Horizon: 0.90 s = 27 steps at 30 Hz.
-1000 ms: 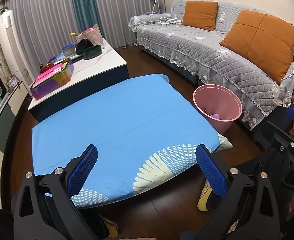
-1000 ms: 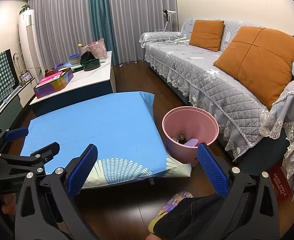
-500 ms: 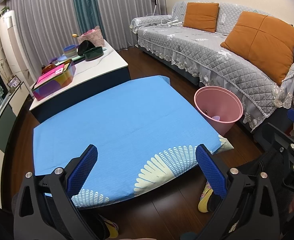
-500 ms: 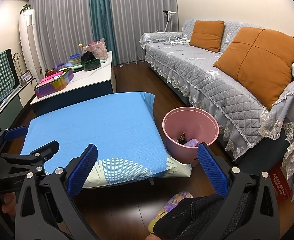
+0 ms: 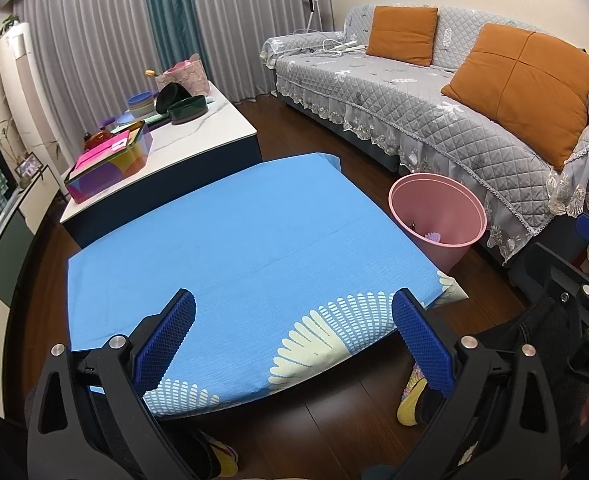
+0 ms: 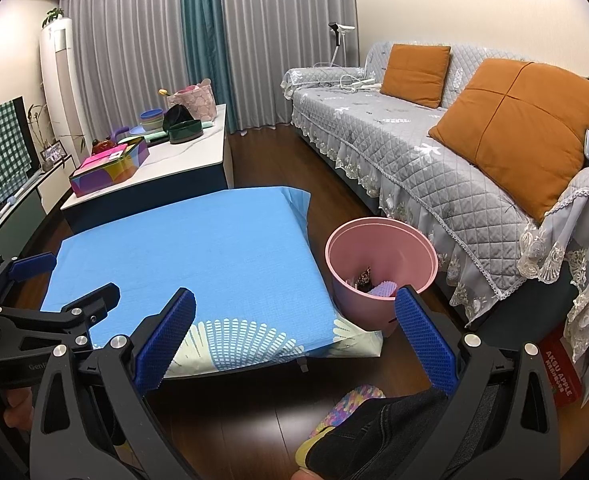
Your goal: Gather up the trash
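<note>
A pink trash bin (image 5: 438, 216) stands on the floor between the blue-covered low table (image 5: 234, 240) and the sofa; it also shows in the right wrist view (image 6: 378, 268). Some trash, a purple piece and a dark wrapper (image 6: 374, 284), lies inside it. My left gripper (image 5: 294, 328) is open and empty, held above the table's near edge. My right gripper (image 6: 294, 328) is open and empty, above the floor near the table's near right corner, just short of the bin. No loose trash shows on the blue cloth.
A grey quilted sofa (image 5: 434, 96) with orange cushions runs along the right. A white coffee table (image 5: 182, 140) with a colourful box, bowls and a pink bag stands behind the blue table. The person's legs and slippers (image 6: 350, 420) are below. Dark wood floor surrounds everything.
Both views have drifted very slightly; the left gripper has tilted up a little. Both grippers stay open and empty.
</note>
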### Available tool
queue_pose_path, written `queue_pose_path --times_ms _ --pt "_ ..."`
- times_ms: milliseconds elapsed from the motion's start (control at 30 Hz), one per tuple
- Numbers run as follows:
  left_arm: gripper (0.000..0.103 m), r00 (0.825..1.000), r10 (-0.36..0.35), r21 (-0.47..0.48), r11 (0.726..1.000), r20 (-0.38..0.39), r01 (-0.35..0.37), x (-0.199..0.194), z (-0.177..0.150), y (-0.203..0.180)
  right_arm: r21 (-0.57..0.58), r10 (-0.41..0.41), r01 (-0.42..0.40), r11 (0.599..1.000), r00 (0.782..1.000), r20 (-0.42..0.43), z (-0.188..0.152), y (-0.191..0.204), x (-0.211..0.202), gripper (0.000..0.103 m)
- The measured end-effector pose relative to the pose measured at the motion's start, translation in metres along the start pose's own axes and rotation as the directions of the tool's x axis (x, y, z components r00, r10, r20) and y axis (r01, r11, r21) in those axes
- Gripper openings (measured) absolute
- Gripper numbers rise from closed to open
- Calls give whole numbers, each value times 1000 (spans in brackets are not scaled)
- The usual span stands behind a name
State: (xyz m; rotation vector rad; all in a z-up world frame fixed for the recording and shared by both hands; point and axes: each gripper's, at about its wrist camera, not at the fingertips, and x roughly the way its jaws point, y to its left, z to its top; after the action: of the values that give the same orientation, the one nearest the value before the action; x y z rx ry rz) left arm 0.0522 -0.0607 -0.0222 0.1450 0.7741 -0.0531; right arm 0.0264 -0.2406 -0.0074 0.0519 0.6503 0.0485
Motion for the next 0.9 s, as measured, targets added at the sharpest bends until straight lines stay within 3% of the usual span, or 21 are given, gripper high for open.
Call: queue_pose_path --times_ms 333,467,900 --pt "96 1000 1 0 1000 0 -1 0 0 -1 -1 0 0 1000 1000 0 0 1 0 98" --pt "95 999 36 -2 999 12 -36 -2 1 1 -3 2 -2 1000 1000 2 2 2 -1 98" --pt "95 1000 -5 -10 1000 16 5 -5 3 5 -4 4 -4 1000 1000 3 4 2 -2 98"
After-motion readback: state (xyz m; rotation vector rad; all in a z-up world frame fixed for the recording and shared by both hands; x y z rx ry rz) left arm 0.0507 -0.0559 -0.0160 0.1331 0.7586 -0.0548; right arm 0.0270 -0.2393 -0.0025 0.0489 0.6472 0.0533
